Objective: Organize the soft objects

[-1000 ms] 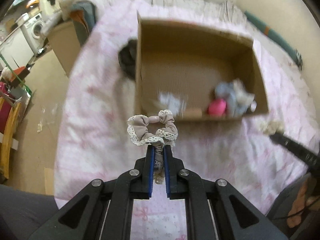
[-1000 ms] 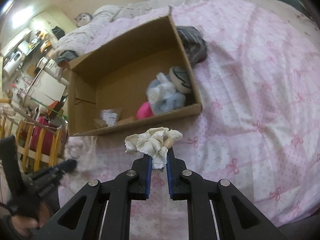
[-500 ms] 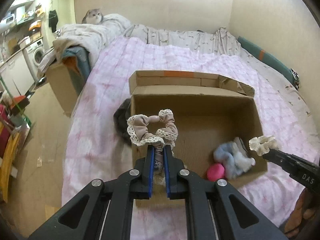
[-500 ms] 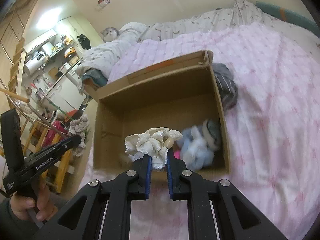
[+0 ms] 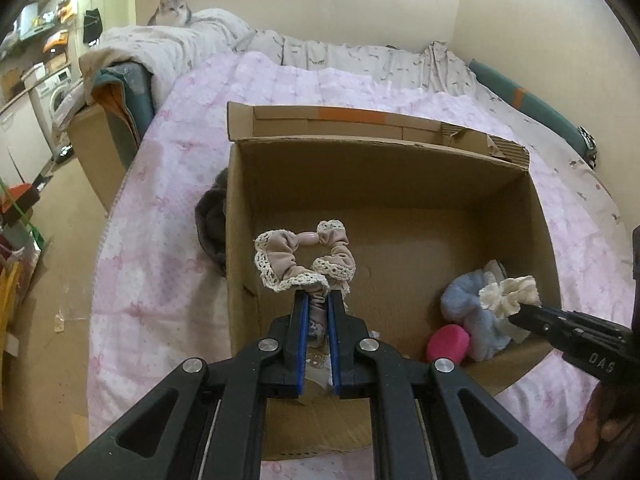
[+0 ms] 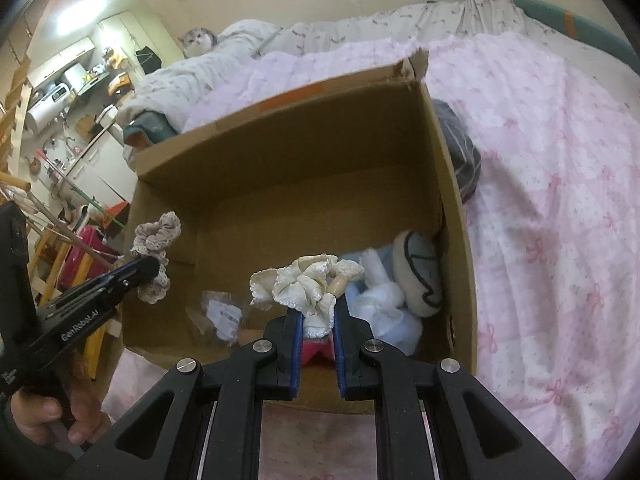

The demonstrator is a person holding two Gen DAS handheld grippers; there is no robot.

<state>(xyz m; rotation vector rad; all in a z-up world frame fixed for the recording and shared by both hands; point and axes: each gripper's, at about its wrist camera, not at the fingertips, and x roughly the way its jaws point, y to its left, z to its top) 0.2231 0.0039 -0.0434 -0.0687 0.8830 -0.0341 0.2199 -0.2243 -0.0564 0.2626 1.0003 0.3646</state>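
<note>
Left gripper: jaws clamped on the beige scrunchie, a lace-trimmed loop standing up from the tips, over the near left part of the open box.
Right gripper: jaws clamped on the cream scrunchie, a ruffled bunch sitting at the tips over the near right part of the box.
Cardboard box: open-topped, on the pink bedspread; from the left wrist view its far flap stands at 12 o'clock, with an orange strip along it.
Box contents: a pale blue plush and a pink round thing lie in the near right corner, at 4 o'clock of the beige scrunchie; a grey-and-white soft piece leans on the right wall; a small clear packet lies near the left corner.
Each gripper in the other's view: the right one enters at 4 o'clock with its cream scrunchie beside the blue plush; the left one enters at 9 o'clock, held by a hand.
Outside the box: a dark grey striped cloth lies against the box wall.
Cat: sits on the bedding at 11 o'clock, well apart from the box.
</note>
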